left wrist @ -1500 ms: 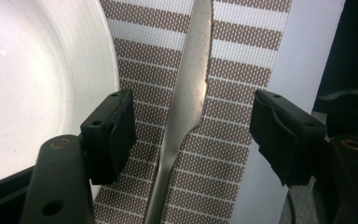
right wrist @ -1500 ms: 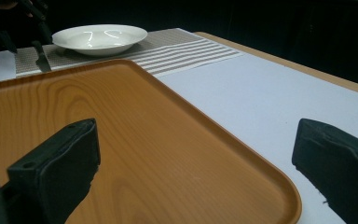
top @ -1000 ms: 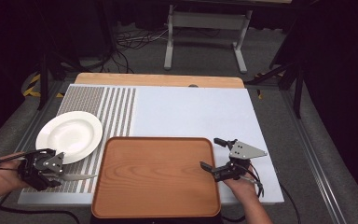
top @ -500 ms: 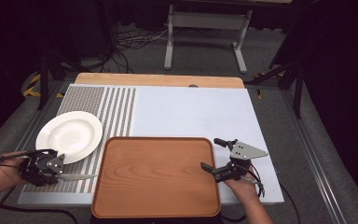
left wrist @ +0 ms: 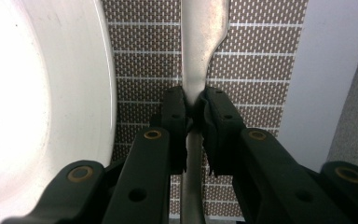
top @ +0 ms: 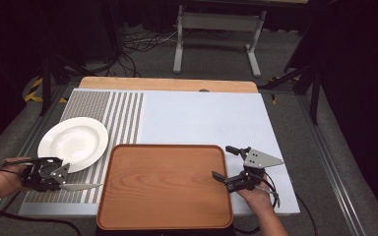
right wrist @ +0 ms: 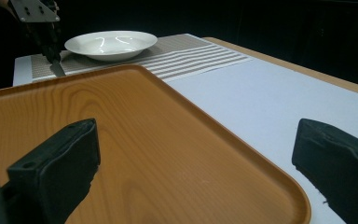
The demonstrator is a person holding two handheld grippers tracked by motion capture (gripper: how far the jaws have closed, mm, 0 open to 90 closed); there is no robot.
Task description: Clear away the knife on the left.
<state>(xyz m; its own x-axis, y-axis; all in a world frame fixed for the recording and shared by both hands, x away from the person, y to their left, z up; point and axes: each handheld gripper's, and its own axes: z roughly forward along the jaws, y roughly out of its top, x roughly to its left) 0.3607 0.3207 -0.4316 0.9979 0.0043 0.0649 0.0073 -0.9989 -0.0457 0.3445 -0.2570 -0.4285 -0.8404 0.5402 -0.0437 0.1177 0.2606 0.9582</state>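
Black fingers [left wrist: 214, 126] pinching flat steel knife [left wrist: 200, 56], glossy round plate [left wrist: 42, 93] beside

Wood tray [top: 165, 189] nr white plate [top: 74, 142] on placemat [top: 128, 110].

The silver metal knife [left wrist: 196, 70] runs off the frame's top beyond the left gripper [left wrist: 193, 109], its handle hidden beneath the jaws

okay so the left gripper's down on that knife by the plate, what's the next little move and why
Probably lift it straight up a little. The left gripper has just been closing, and its pads now pinch the knife, which lies flat on the striped mat close beside the white plate. A small lift would clear the plate's rim first.
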